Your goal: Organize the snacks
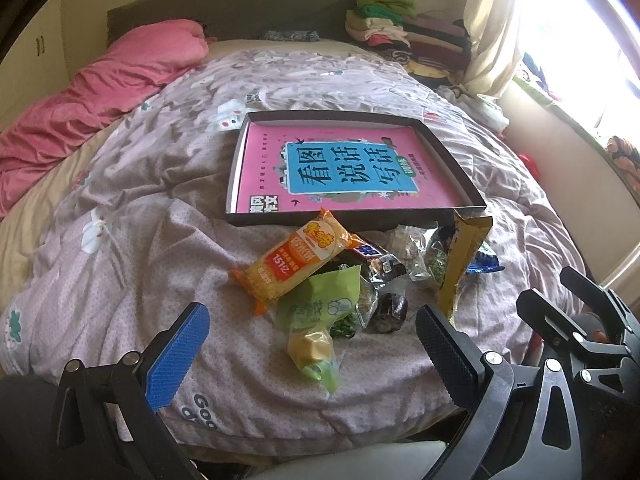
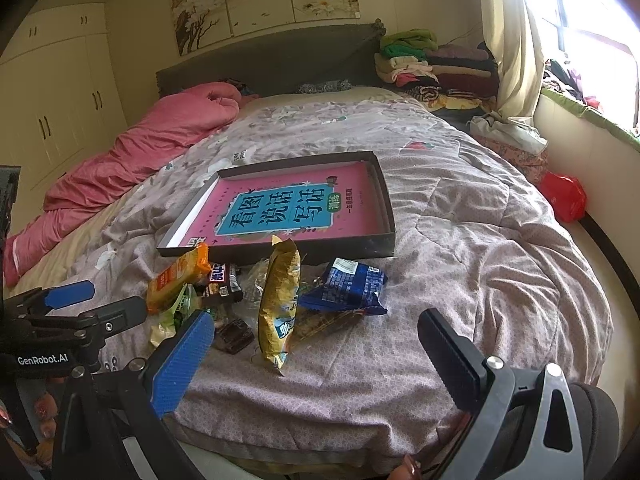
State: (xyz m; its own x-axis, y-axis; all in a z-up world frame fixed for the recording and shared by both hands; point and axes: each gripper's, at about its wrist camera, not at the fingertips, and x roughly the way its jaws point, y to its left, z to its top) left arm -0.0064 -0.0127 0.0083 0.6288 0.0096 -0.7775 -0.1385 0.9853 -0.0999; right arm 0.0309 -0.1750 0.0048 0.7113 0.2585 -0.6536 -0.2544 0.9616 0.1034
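So basically nothing's sorted yet as far as I can tell. The snacks sit in one messy pile on the bed point(image 1: 160, 240), lower middle of both views, right up against the near edge of the shallow dark box point(image 1: 440, 128). That box only has a pink book point(image 1: 340, 168) lying flat in it, no snacks inside.

In the pile: an orange packet point(image 1: 296, 258) on top at the left, a green wrapper point(image 1: 320, 312) nearest the camera in the left wrist view, a dark chocolate bar point(image 2: 220, 280) tucked under the orange one, a tall gold bag point(image 2: 280, 300) standing on end and leaning toward the box, and a blue packet point(image 2: 348, 286) to its right. A few clear-wrapped bits are underneath, too jumbled to name.

The left gripper point(image 1: 312, 344) has its fingers spread wide and holds nothing, hovering in front of the green wrapper. The right gripper point(image 2: 316, 344) is the same, wide open and empty, lined up roughly with the gold bag.

My guess is the whole job is still ahead, every piece needs moving into the box
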